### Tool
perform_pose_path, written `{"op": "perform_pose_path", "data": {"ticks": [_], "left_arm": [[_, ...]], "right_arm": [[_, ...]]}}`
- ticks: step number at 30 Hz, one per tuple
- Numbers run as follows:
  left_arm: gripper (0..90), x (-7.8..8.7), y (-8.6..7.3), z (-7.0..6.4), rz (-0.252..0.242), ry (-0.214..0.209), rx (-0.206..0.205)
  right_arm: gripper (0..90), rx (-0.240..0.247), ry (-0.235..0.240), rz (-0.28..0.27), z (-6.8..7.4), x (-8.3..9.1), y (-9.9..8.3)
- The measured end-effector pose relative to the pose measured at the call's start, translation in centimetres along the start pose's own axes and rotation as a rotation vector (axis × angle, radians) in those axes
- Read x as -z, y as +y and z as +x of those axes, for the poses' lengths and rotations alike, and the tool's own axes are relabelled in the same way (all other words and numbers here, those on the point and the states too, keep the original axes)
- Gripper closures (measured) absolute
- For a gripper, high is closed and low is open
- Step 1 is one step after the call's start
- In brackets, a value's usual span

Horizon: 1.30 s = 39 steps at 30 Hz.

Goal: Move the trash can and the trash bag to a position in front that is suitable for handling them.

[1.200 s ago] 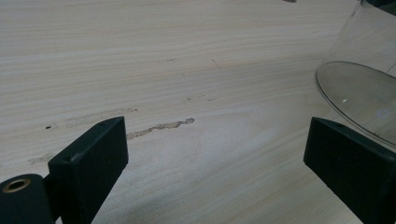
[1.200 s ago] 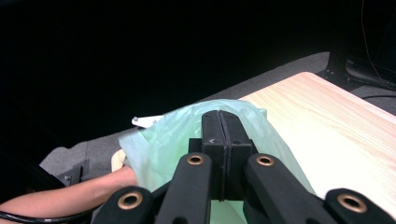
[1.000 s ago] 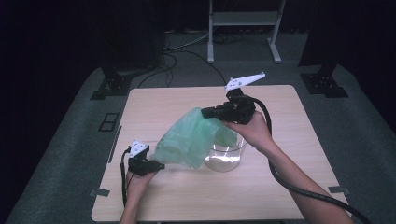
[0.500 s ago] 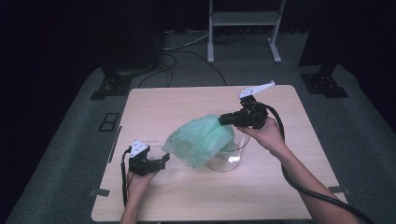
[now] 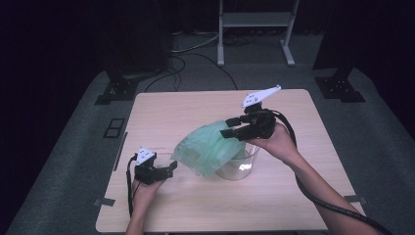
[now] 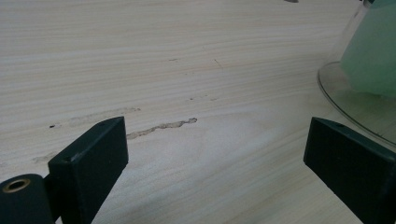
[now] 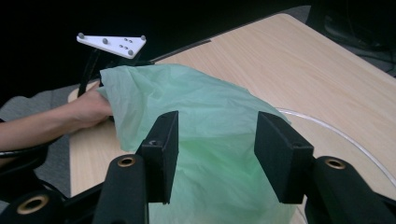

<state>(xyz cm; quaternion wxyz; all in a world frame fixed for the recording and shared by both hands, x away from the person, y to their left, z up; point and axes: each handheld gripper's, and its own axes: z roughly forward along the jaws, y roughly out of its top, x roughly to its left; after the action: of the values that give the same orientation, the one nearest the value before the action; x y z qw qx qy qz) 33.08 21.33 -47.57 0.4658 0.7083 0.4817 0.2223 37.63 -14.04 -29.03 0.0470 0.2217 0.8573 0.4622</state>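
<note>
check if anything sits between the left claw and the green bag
Nothing visible does. The left claw is open on bare table, with the green bag draped over the clear bowl just ahead.

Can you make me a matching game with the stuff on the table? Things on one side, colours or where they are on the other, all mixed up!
Things:
1. bag
2. bowl
3. left tongs
4. right tongs

Descriptions:
A. clear, see-through
B. open, low by the table's near left
C. pale green, crinkly
D. open, up above the bowl

Pairs: 1-C, 2-A, 3-B, 4-D
</note>
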Motion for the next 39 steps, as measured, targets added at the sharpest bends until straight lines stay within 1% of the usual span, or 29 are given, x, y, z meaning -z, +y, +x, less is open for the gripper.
{"op": "perform_pose_path", "data": {"ticks": [1,2,4,5,7,9,10,12,14,20,23,25,26,29,31,33,34,35,38,39], "left_arm": [[5.3,0.0,0.0,-0.1,0.003,0.0,-0.007],[5.3,0.0,0.0,-0.1,0.002,-0.002,-0.005],[5.3,-0.1,0.0,-0.2,0.003,0.0,-0.007],[5.3,-0.1,0.0,-0.1,0.003,-0.003,-0.005],[5.3,0.0,0.0,-0.1,0.004,-0.002,-0.005],[5.3,0.0,0.0,0.0,0.001,-0.003,0.0],[5.3,0.0,0.0,0.1,0.0,-0.004,0.002],[5.3,0.1,0.0,0.1,-0.001,-0.003,0.006],[5.3,0.1,0.0,0.2,0.0,-0.002,0.006],[5.3,0.1,0.0,0.0,-0.004,-0.004,0.001],[5.3,0.0,0.0,0.0,0.0,-0.004,-0.001],[5.3,0.0,0.0,0.0,0.001,-0.003,0.002],[5.3,0.0,0.0,0.0,0.0,-0.003,0.003],[5.3,0.0,0.0,0.0,-0.002,-0.004,0.001],[5.3,0.0,0.0,0.0,-0.003,-0.004,0.001],[5.3,0.1,0.0,0.0,-0.004,-0.004,0.002],[5.3,0.1,0.0,0.0,-0.005,-0.005,0.003],[5.3,0.1,0.0,0.1,-0.006,-0.005,0.002],[5.3,0.1,0.1,0.1,-0.007,-0.008,0.003],[5.3,0.1,0.1,0.0,-0.006,-0.009,0.002]], "right_arm": [[51.0,0.006,-0.006,0.005,0.1,-0.2,0.1],[52.5,0.012,-0.017,0.011,0.2,-0.4,0.1],[59.1,0.025,-0.051,0.024,0.3,-1.0,0.2],[63.3,0.021,-0.051,0.03,0.2,-1.2,0.2],[75.4,0.019,-0.058,0.041,0.0,-1.7,0.0],[86.1,0.006,-0.048,0.061,-0.3,-2.1,-0.2],[90.0,0.006,-0.051,0.062,-0.4,-2.1,-0.3],[90.0,-0.001,-0.054,0.054,-0.6,-2.0,-0.4],[90.0,-0.007,-0.066,0.045,-0.8,-1.5,-0.5],[90.0,-0.054,-0.114,0.006,-2.1,0.5,-1.0],[90.0,-0.093,-0.111,-0.03,-3.0,1.6,-1.4],[90.0,-0.105,-0.08,-0.053,-3.2,2.0,-1.6],[89.3,-0.099,-0.059,-0.058,-3.2,2.0,-1.6],[73.4,-0.055,-0.024,-0.051,-2.4,1.6,-1.3],[63.6,-0.017,-0.029,-0.041,-1.8,1.1,-1.0],[55.5,0.0,-0.003,-0.039,-1.4,0.5,-0.7],[51.6,0.003,-0.005,-0.033,-1.2,0.2,-0.6],[48.2,0.015,-0.014,-0.029,-1.1,-0.1,-0.4],[41.9,0.02,-0.024,-0.004,-0.9,-1.3,-0.2],[41.4,0.015,-0.024,0.009,-1.0,-1.8,-0.1]]}}
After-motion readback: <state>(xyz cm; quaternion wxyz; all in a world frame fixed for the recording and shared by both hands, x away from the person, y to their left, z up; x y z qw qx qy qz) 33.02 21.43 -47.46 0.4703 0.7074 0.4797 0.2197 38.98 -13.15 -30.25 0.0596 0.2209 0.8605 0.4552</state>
